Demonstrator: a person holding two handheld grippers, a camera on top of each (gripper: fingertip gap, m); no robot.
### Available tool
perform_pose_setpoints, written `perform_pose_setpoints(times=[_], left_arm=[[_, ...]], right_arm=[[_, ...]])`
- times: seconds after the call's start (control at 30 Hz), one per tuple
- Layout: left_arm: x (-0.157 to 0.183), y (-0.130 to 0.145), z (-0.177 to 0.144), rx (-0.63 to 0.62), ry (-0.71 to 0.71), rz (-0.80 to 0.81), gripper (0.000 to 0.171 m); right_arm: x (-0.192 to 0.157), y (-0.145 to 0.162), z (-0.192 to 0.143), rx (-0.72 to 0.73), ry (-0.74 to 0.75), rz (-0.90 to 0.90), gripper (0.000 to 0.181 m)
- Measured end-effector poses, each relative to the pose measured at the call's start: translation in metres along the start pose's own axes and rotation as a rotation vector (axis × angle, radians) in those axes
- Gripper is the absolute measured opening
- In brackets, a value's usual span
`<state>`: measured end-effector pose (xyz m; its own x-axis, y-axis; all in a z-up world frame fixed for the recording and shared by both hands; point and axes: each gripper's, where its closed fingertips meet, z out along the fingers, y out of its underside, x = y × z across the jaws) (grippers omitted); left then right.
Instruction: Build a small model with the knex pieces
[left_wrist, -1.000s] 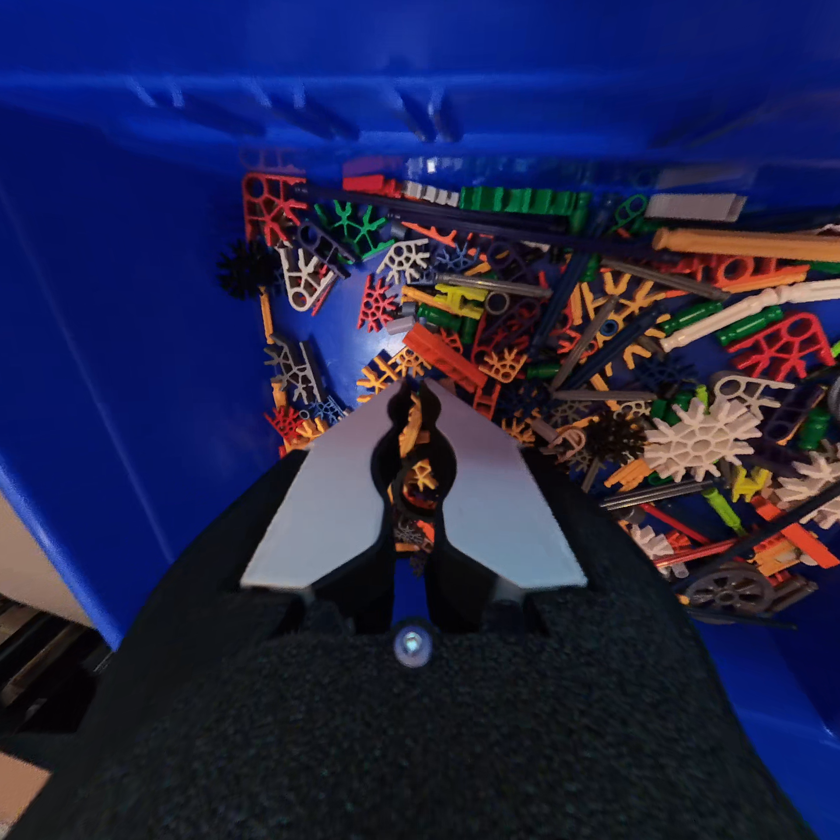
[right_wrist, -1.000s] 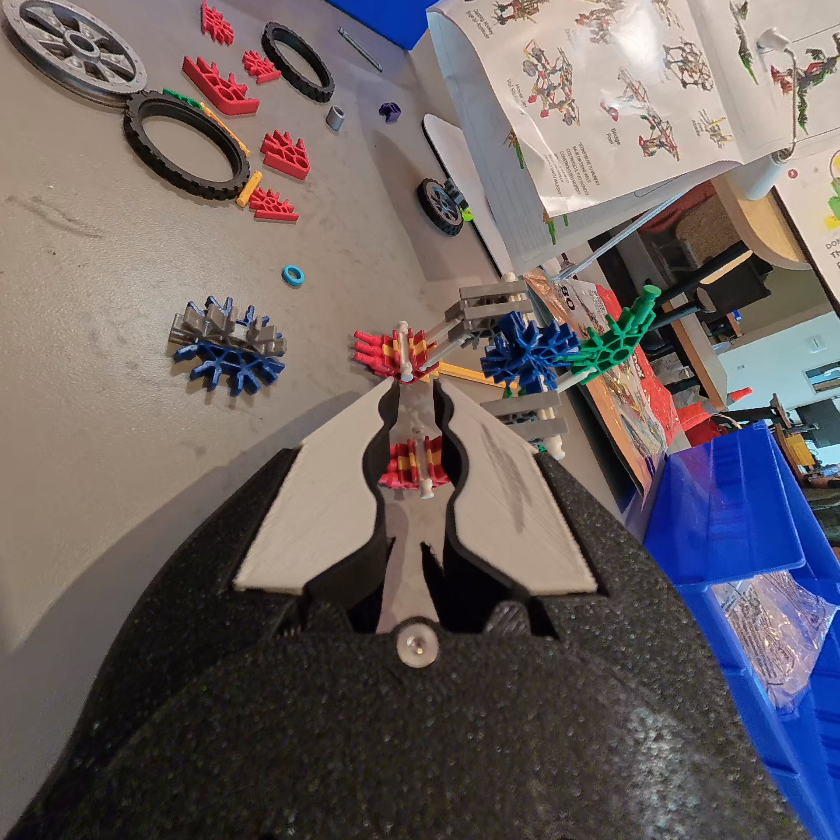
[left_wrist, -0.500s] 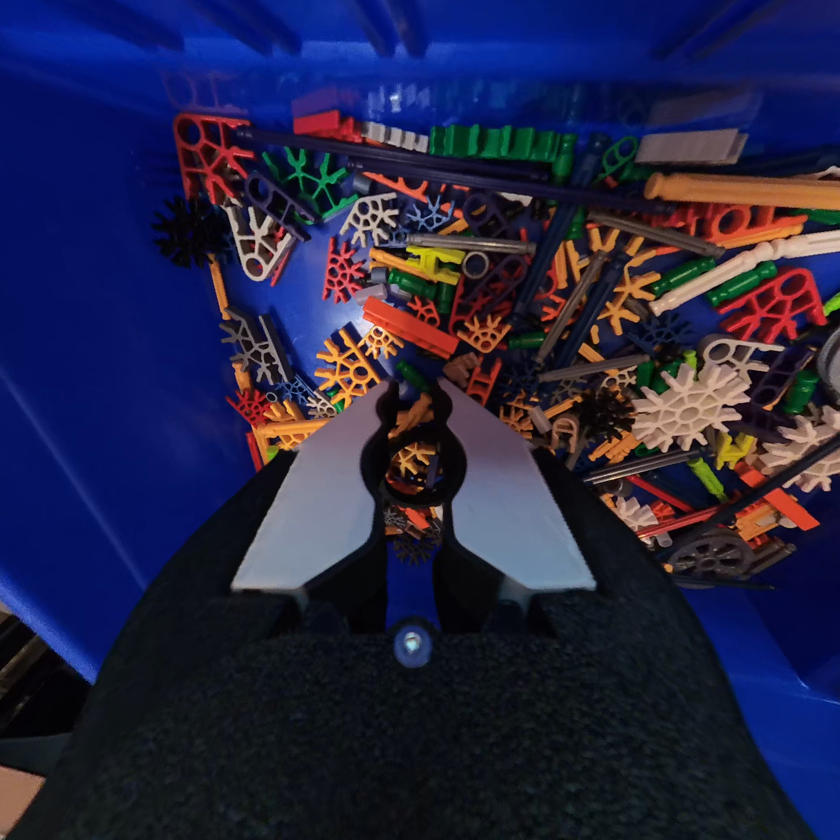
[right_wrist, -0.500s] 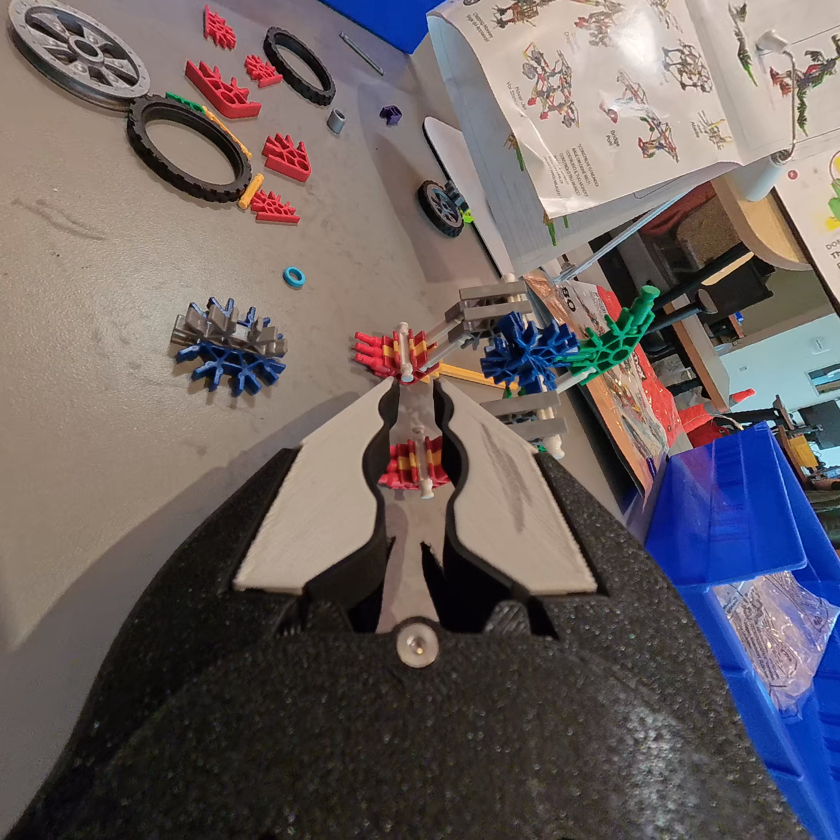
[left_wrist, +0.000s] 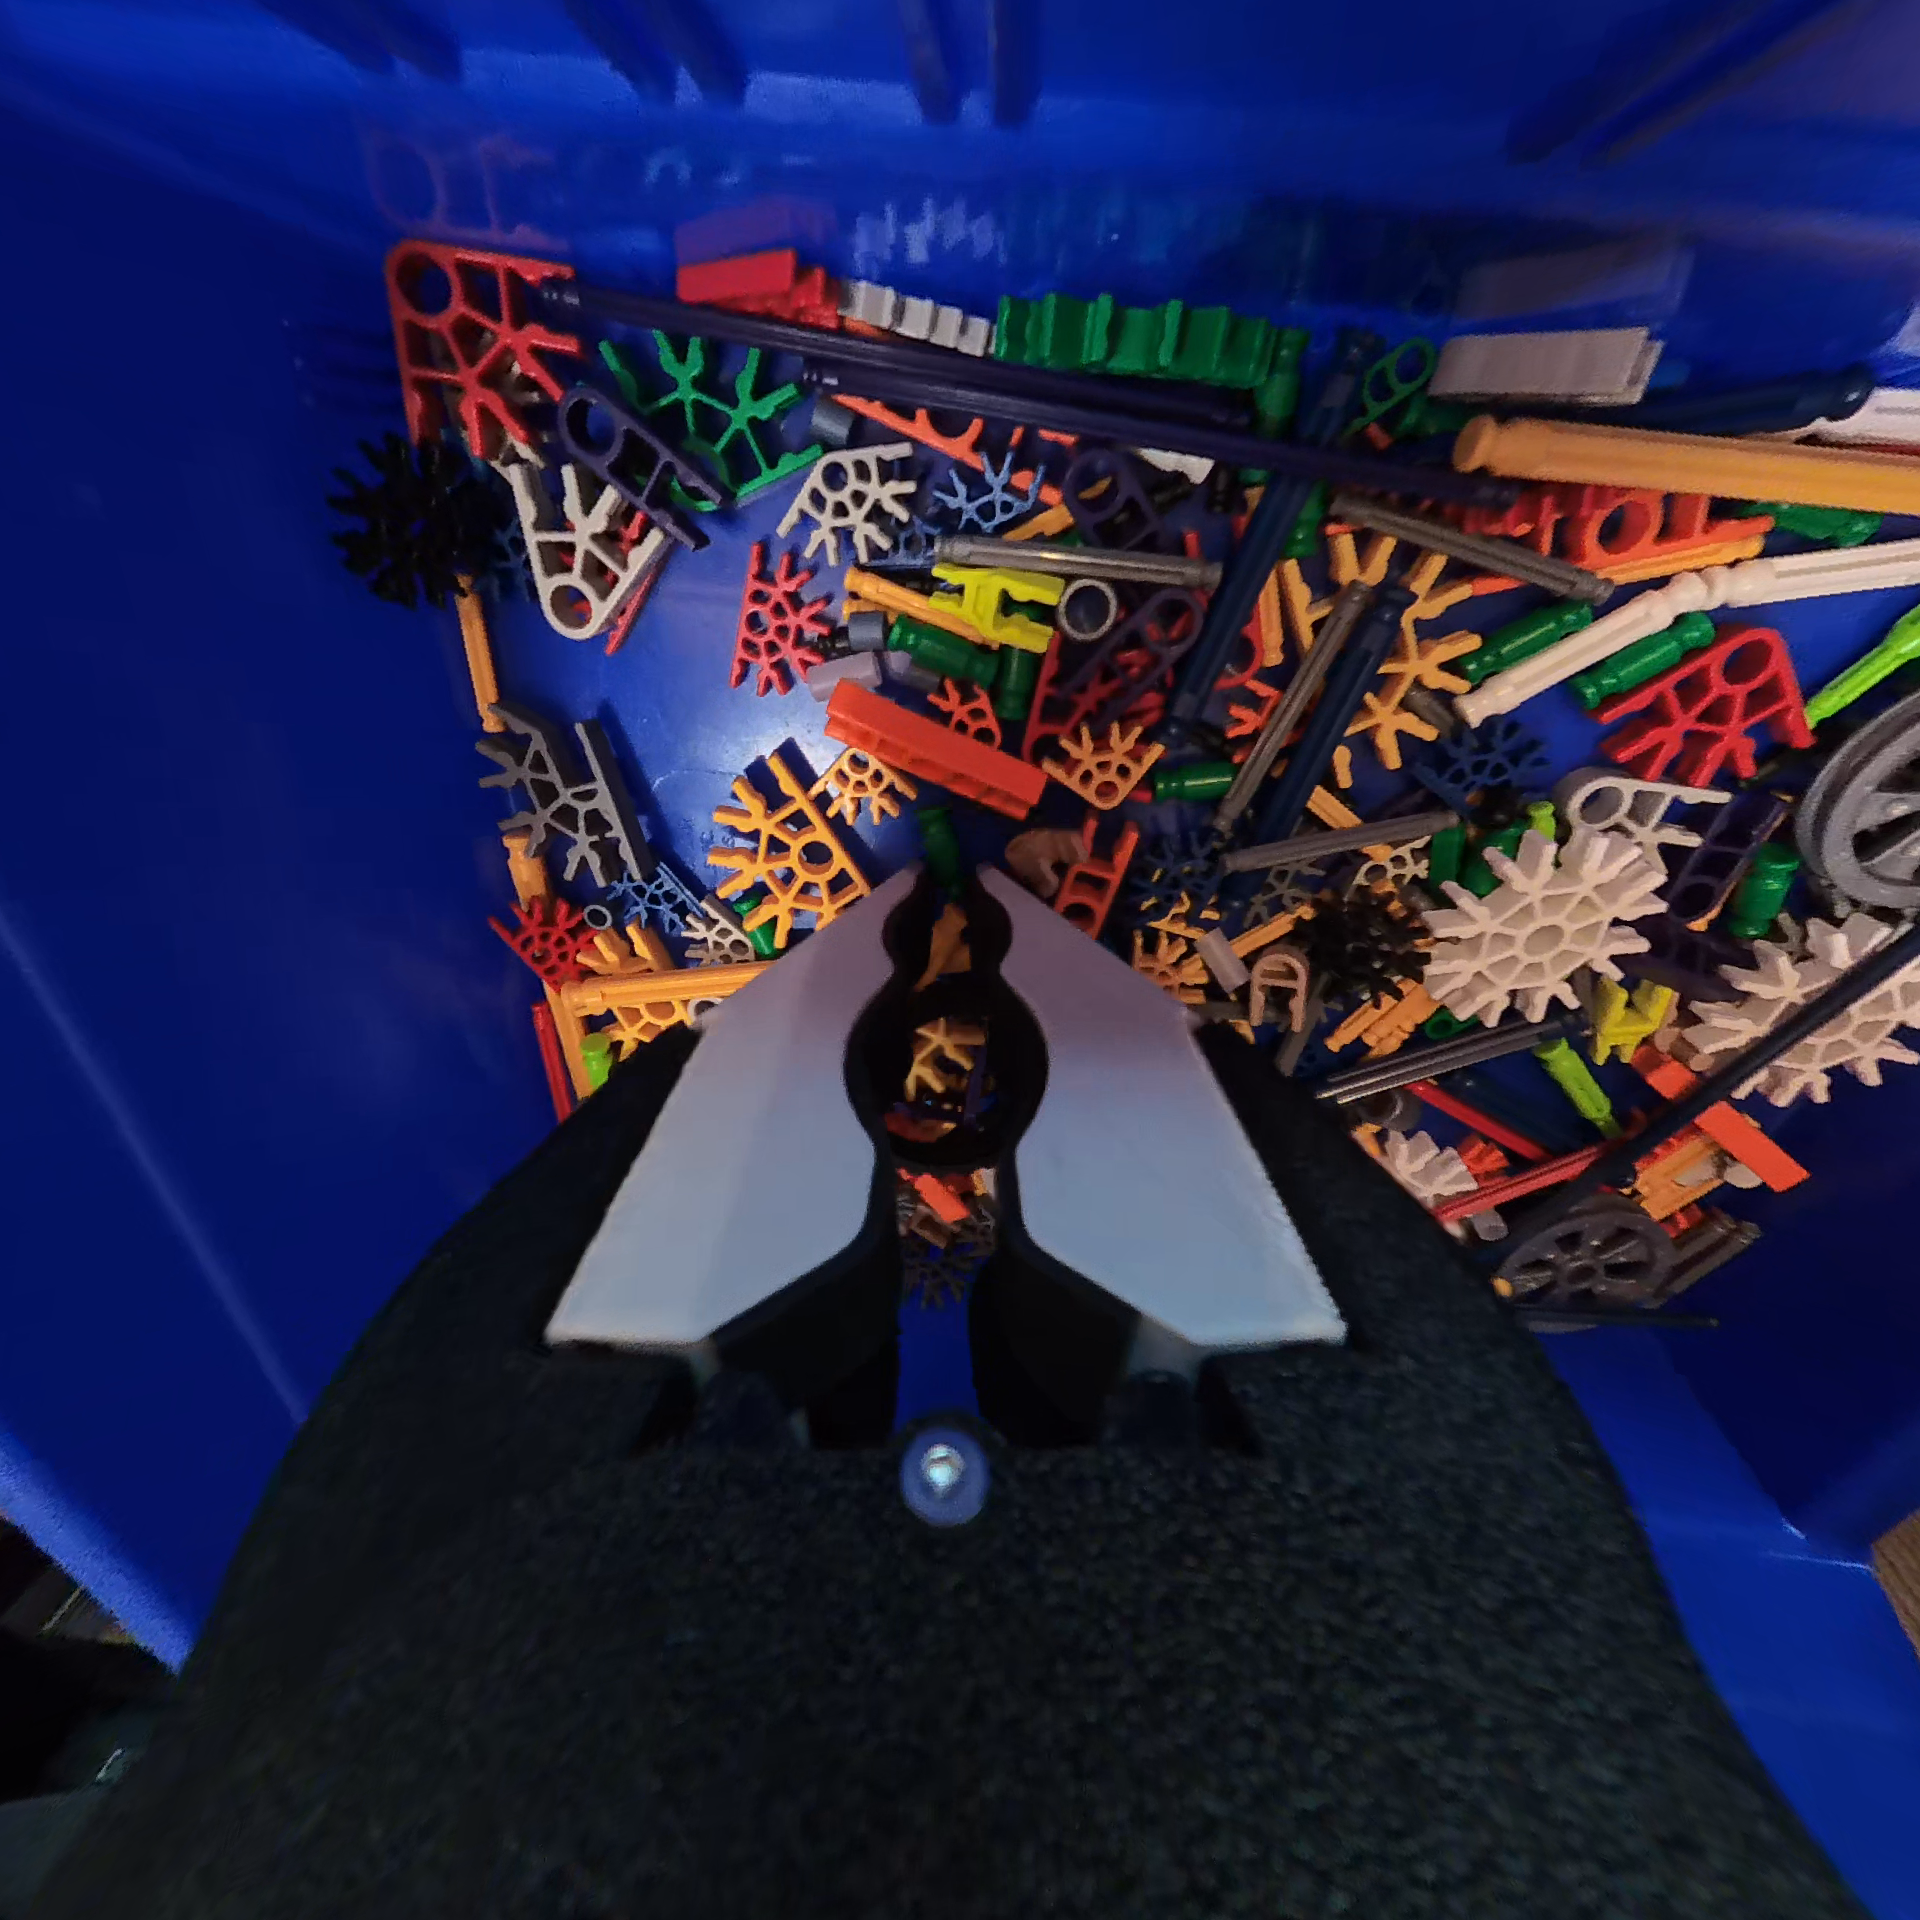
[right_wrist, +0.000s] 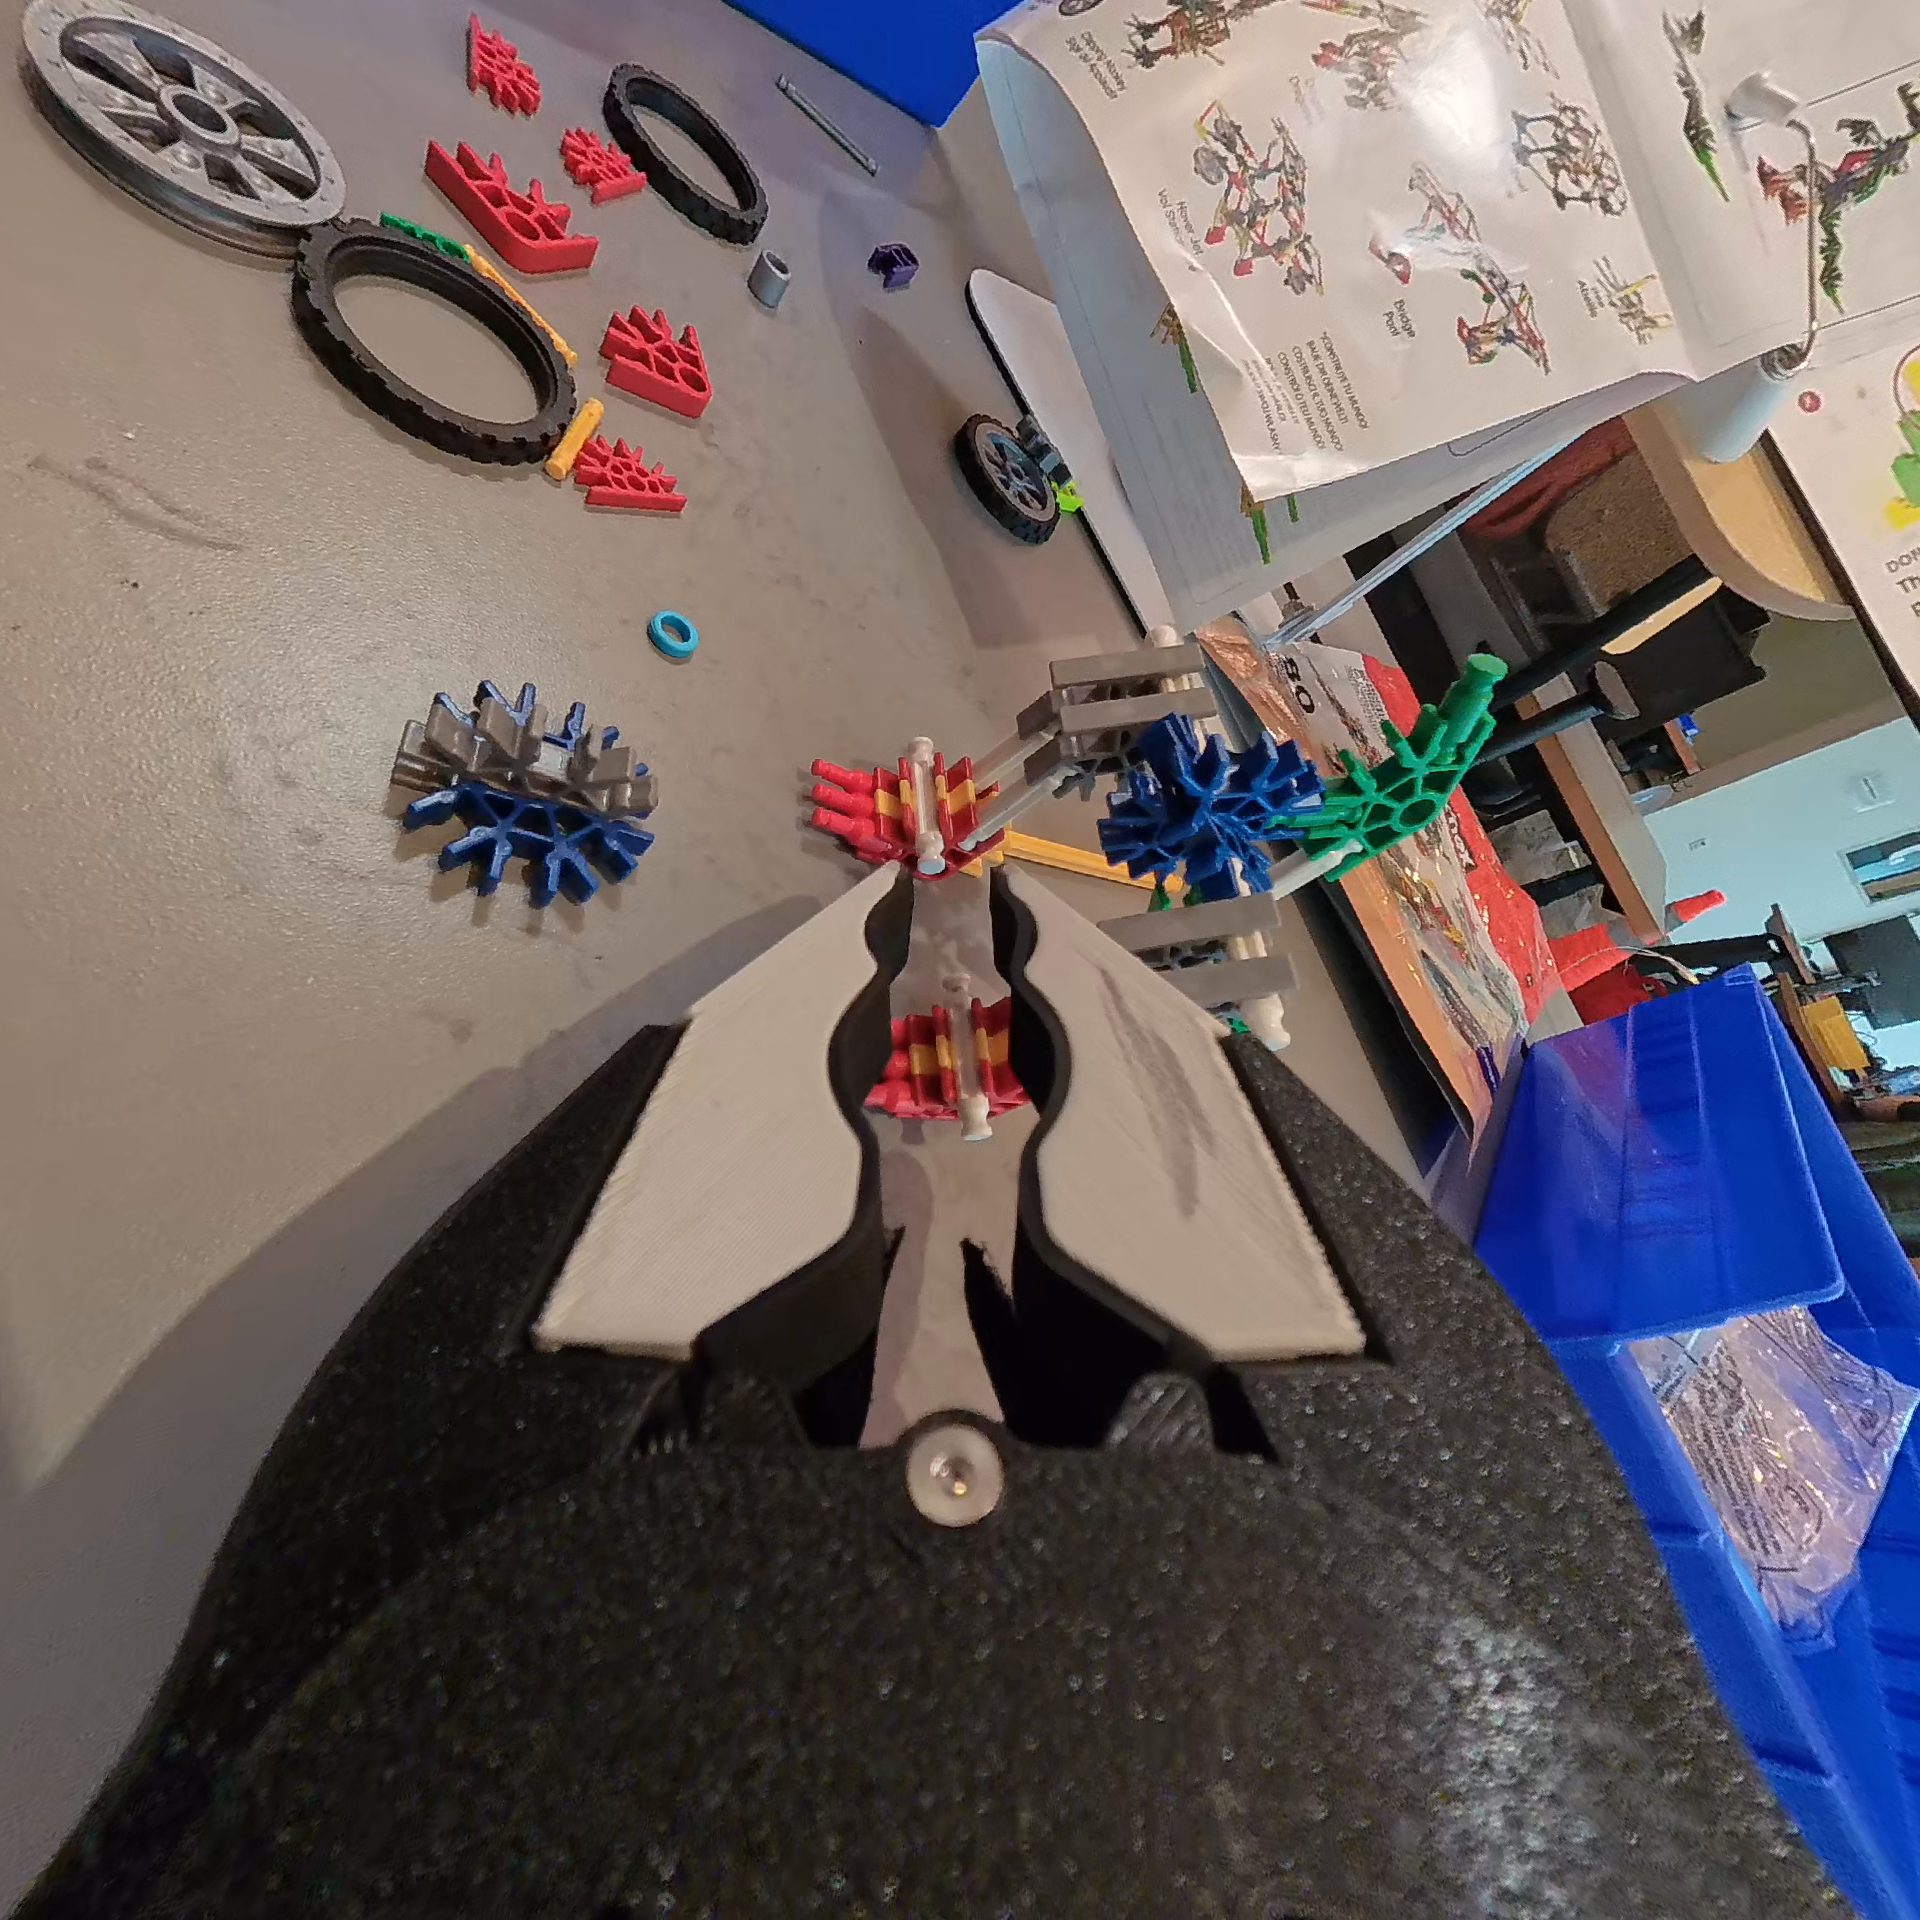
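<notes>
Left wrist view: left gripper (left_wrist: 948, 883) is inside the blue bin (left_wrist: 208, 727), over the pile of loose pieces (left_wrist: 1143, 675); fingers are pressed nearly together, only a thin slit at the tips, nothing seen caught between them; a green rod (left_wrist: 938, 844) lies just past the tips and a yellow connector (left_wrist: 790, 852) just to their left. Against a second ago the bin floor fills more of the frame and the far wall has slid upward; the gripper has pushed further in over the pile, its closure unchanged; the pieces themselves look undisturbed.

Right wrist view: nothing has shifted over the same second; right gripper (right_wrist: 951, 883) is narrowed on the model (right_wrist: 1195, 810), apparently pinching its red-and-yellow stack deep between the fingers, with a second stack at the tips; the blue and green connectors stick out to the right, clear of the table (right_wrist: 208, 623).

Only the left view shows the bin's contents: a white snowflake (left_wrist: 1538, 925), a small spoked wheel (left_wrist: 1590, 1257), rods across the back. Only the right view shows the table: a blue-and-grey connector (right_wrist: 530, 800), a tyre (right_wrist: 431, 343), a big grey wheel (right_wrist: 182, 114), a teal ring (right_wrist: 672, 632), a propped booklet (right_wrist: 1351, 208), stacked bins (right_wrist: 1662, 1143) at right. Neither view shows the other gripper.
</notes>
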<state>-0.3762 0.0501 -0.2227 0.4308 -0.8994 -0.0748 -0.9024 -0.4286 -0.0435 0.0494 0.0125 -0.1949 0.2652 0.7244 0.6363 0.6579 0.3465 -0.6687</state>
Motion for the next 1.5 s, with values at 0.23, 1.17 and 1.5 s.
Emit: perform_pose_setpoints(times=[0.23,1.17,1.5], left_arm=[[-0.002,-0.006,-0.019,0.044,-0.040,0.003,0.005],[0.157,-0.200,-0.028,0.156,0.079,0.571,0.005],[0.158,-0.198,0.000,0.116,0.111,0.560,0.014]], right_arm=[[0.000,0.000,0.000,0.003,0.000,0.002,0.015],[-0.001,-0.004,-0.003,0.032,-0.003,-0.001,0.015],[0.000,-0.005,-0.004,0.040,-0.004,0.005,0.015]])
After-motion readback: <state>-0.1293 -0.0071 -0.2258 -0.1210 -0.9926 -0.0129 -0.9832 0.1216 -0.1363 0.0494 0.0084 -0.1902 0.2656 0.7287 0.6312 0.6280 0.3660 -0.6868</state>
